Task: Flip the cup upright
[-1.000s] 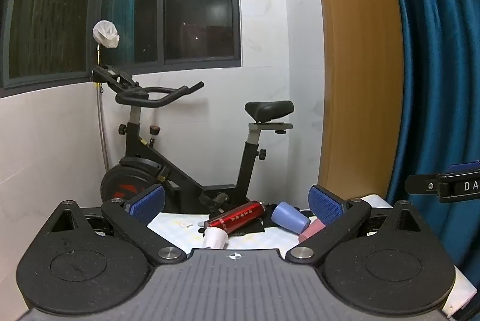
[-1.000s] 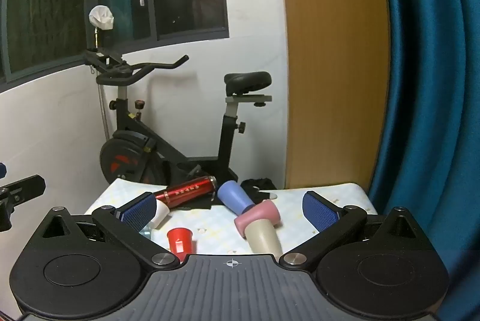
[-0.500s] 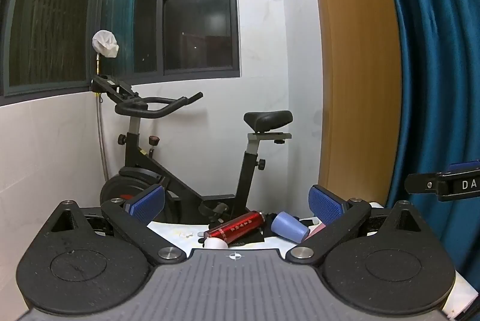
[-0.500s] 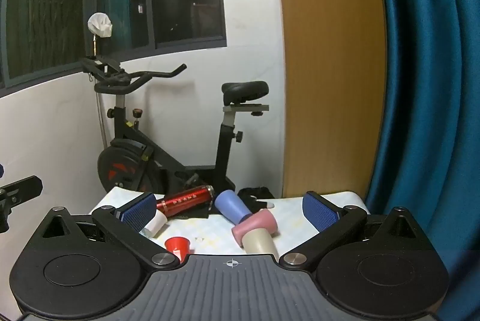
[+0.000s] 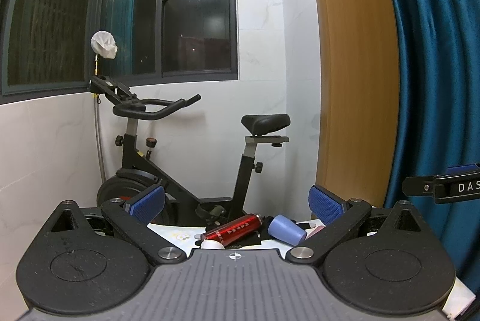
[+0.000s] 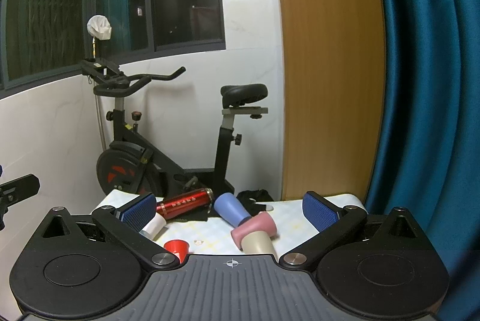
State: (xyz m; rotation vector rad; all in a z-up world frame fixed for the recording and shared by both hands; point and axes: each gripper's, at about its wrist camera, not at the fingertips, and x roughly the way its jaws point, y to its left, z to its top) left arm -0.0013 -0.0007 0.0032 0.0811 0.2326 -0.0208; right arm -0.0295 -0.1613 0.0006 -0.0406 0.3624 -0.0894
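Looking along my right fingers (image 6: 228, 208), I see the cups lying on their sides on the table (image 6: 294, 213), and the pair that matters sits just past the fingertips at about 1 o'clock. The pink cup (image 6: 255, 228) and the beige cup (image 6: 258, 243) seem nested or touching end to end, their shared long axis running from 5 o'clock near me up toward 11 o'clock. The blue cup (image 6: 231, 208) lies just behind them on much the same slant, touching the pink one. A small red cup (image 6: 177, 247) stands mouth-down at 7 o'clock, close to my left-side pad, and a white cup (image 6: 154, 225) is half hidden behind that pad. The red bottle (image 6: 186, 204) lies across the far side at 11 o'clock.

Both my right fingers and my left fingers (image 5: 237, 207) are spread wide and hold nothing. From the left view the blue cup (image 5: 286, 229) and bottle (image 5: 232, 231) are farther off, low at 12 to 1 o'clock, so I judge my right hand the nearer one. Which cup is meant I cannot tell; I would guess the beige one, and closing across its slanted axis needs a small twist of my wrist.
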